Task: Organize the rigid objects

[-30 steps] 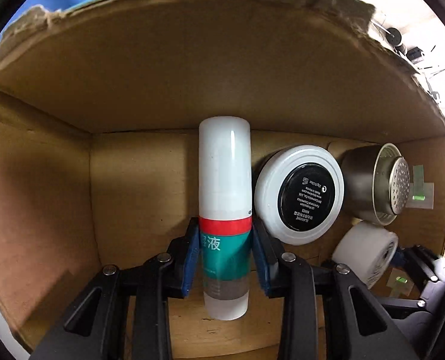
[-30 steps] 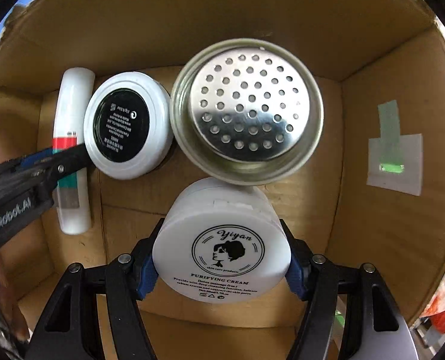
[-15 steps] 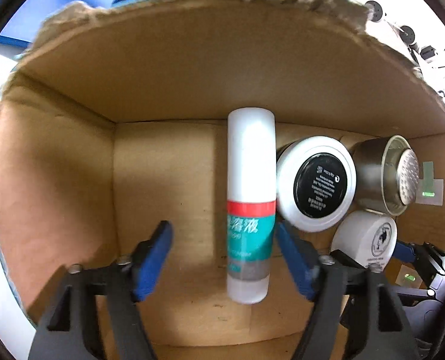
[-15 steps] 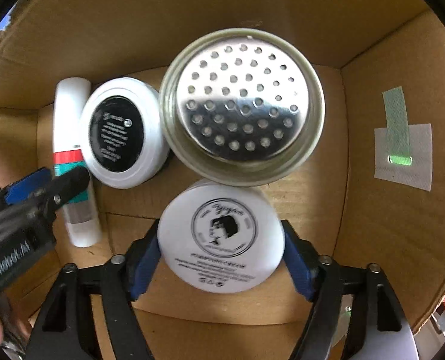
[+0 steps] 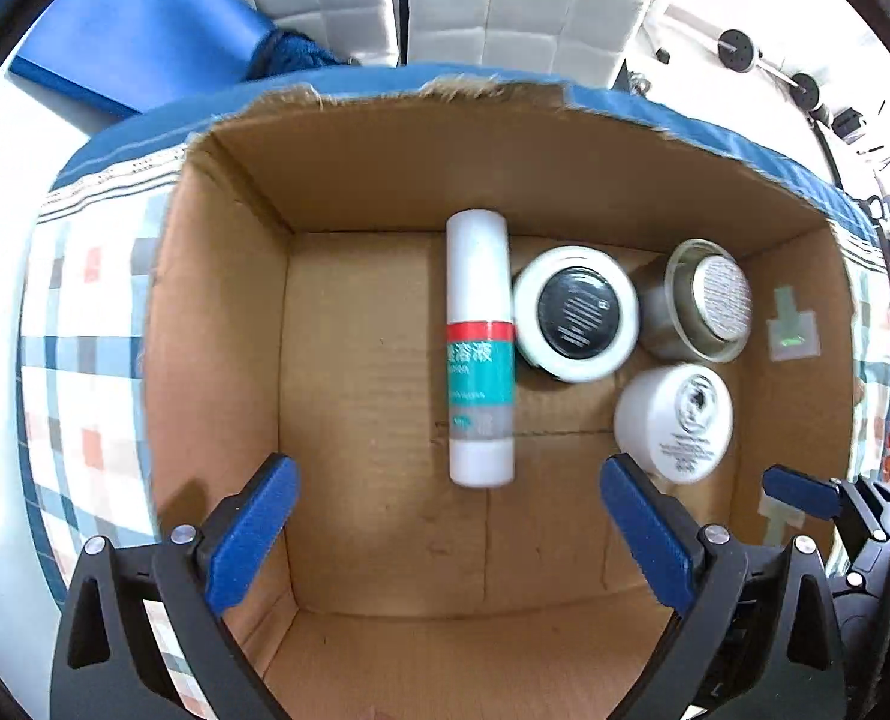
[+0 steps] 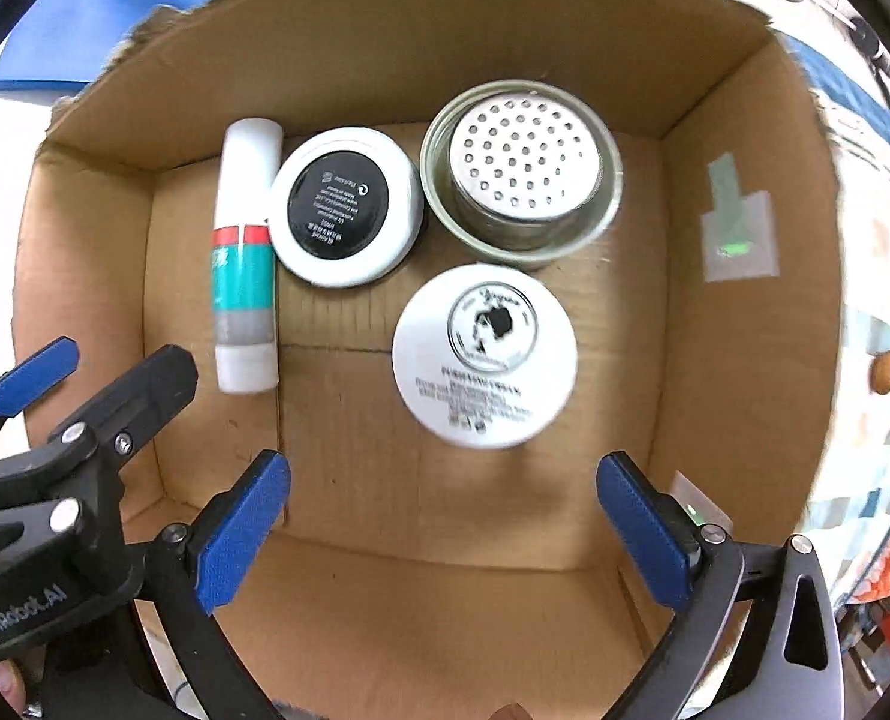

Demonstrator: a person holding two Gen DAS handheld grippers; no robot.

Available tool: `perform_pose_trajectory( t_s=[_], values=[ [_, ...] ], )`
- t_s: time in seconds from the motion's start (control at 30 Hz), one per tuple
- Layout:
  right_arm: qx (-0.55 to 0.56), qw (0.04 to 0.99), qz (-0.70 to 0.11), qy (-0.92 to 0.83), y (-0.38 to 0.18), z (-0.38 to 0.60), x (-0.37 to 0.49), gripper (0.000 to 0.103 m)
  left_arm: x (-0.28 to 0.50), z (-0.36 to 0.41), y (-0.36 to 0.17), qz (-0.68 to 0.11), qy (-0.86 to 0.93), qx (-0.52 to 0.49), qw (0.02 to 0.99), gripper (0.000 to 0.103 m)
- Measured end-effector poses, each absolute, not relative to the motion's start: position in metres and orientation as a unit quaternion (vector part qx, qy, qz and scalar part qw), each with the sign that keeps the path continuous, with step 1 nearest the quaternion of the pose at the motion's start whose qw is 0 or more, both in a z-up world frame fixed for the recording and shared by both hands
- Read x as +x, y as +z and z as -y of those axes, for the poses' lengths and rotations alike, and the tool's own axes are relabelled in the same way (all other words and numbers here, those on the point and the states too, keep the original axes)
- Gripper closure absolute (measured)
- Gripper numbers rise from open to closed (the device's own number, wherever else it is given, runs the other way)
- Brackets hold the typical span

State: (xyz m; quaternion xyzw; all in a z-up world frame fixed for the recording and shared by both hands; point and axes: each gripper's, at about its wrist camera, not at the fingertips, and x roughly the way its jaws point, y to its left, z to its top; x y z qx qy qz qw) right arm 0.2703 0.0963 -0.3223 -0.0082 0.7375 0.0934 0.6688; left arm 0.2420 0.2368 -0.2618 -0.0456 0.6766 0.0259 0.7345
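While both my grippers are hanging wide open and empty over the cardboard box (image 5: 217, 324), my left gripper (image 5: 445, 531) is facing the spray bottle (image 5: 480, 348), lying lengthwise toward the box's far wall; my right gripper (image 6: 442, 531) is facing the cream jar (image 6: 486, 355).

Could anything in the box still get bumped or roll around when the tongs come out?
Maybe. The spray bottle lies on its side with bare cardboard to its left, so it might roll if the cardboard box is nudged. The left tongs and right tongs are both open and close together over the box, so they could knock each other. The white cream jar sits just ahead of the right tongs and could be clipped.
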Motion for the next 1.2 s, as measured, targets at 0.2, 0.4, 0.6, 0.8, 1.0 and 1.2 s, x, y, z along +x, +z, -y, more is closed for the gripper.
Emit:
perform_pose_trajectory(
  t_s=[0.2, 0.4, 0.6, 0.8, 1.0, 1.2],
  values=[
    [-0.019, 0.691, -0.715, 0.104, -0.284, -0.086, 0.246, 0.000, 0.205, -0.220, -0.224, -0.636, 0.037, -0.037, 0.770, 0.000],
    [-0.008, 0.716, -0.688, 0.121, -0.243, -0.074, 0.218, 0.000, 0.190, -0.213, -0.183, -0.605, 0.034, -0.039, 0.795, 0.000],
    [0.007, 0.732, -0.666, 0.145, -0.209, -0.071, 0.185, 0.000, 0.167, -0.202, -0.143, -0.582, 0.037, -0.038, 0.811, 0.000],
    [0.008, 0.743, -0.648, 0.167, -0.180, -0.064, 0.169, 0.000, 0.155, -0.185, -0.118, -0.560, 0.042, -0.031, 0.827, 0.000],
    [0.012, 0.747, -0.639, 0.185, -0.164, -0.040, 0.164, 0.000, 0.152, -0.164, -0.102, -0.547, 0.051, -0.039, 0.834, 0.000],
    [0.034, 0.750, -0.642, 0.158, -0.172, 0.028, 0.173, 0.000, 0.153, -0.126, -0.103, -0.526, 0.083, -0.020, 0.846, 0.000]
  ],
)
